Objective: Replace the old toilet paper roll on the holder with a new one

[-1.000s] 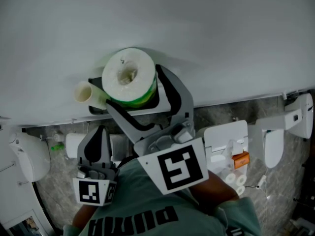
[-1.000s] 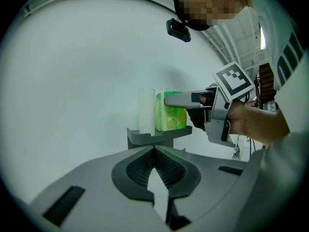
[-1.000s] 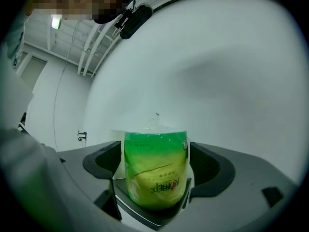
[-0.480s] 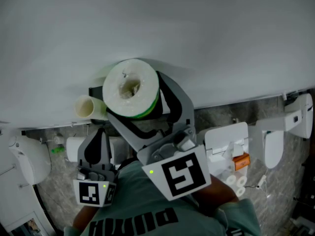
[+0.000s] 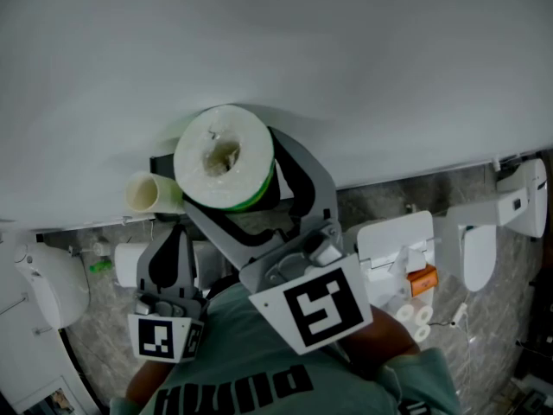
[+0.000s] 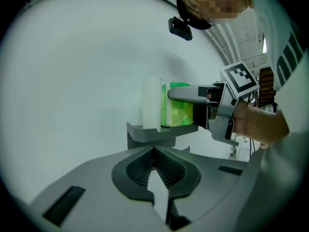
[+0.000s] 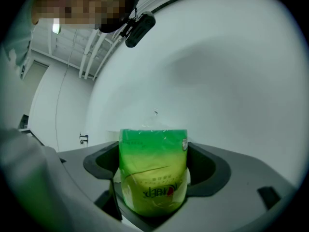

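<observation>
My left hand-held gripper [image 6: 153,153] hangs low below the dark grey wall holder [image 6: 159,130], with its jaws closed together and nothing between them. At the left end of the holder sits the pale, bare cardboard tube [image 5: 149,193], which I take for the old roll; it is not yet removed. Just beside it, to the right, is the new white toilet paper roll in a green transparent wrapper [image 5: 224,156]. My right hand-held gripper [image 7: 152,187] clamps it on both sides and holds it at the holder, close to the white wall [image 5: 346,59].

I judge that the step in hand is bringing the new roll to the holder. The next move asks the left jaws to open and take the tube away, so the place becomes free.

The wrapper carries dark print, but it shows upside down and I cannot read it with certainty. The white letters on my green shirt [image 5: 259,379] seem to say "puma".
</observation>
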`<state>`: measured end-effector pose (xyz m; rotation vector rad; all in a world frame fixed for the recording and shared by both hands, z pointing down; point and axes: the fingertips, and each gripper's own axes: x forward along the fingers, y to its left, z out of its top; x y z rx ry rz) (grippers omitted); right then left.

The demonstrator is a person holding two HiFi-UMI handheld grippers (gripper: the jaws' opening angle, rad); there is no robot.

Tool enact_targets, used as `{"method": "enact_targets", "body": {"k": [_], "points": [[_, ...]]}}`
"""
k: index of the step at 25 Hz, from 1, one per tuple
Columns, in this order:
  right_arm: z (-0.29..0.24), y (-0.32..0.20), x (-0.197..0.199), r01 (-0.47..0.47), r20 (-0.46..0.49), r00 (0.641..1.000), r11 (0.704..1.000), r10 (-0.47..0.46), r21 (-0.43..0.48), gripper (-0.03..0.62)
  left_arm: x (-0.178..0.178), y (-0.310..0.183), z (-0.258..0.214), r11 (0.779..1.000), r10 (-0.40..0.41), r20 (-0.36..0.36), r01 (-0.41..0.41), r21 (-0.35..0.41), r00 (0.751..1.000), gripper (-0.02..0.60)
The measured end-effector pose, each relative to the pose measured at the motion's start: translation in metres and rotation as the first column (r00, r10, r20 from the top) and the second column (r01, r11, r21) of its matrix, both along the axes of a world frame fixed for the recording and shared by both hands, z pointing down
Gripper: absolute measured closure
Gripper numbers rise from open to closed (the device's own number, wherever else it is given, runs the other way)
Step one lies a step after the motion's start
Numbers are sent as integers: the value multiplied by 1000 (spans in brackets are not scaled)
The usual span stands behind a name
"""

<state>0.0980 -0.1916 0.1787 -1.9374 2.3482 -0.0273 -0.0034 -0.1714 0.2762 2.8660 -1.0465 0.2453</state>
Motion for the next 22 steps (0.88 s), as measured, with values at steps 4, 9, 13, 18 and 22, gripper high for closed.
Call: {"method": "enact_targets", "body": {"k": [4,9,13,18,22], "points": [[-8,3,1,-3,16,1000,1000,3,24,171,-4,5,3,1000,14,0,-14,11,1000,577],[-17,15,3,8,27,1000,999,-9,52,172,2,13,-2,1000,12,-4,-11,21,1000,577],[-21,21,5,4,39,999,998,-6,62,172,5,17,-2,1000,21,2,-21,9,1000,577],[-20,40,23,-22,77,997,997,17,72,172,16,31,-4,998,49,-15,-49,40,999,577],[-13,58,46,-50,122,992,996,41,71,172,29,44,-1,997,65,-12,-65,48,998,577]]}}
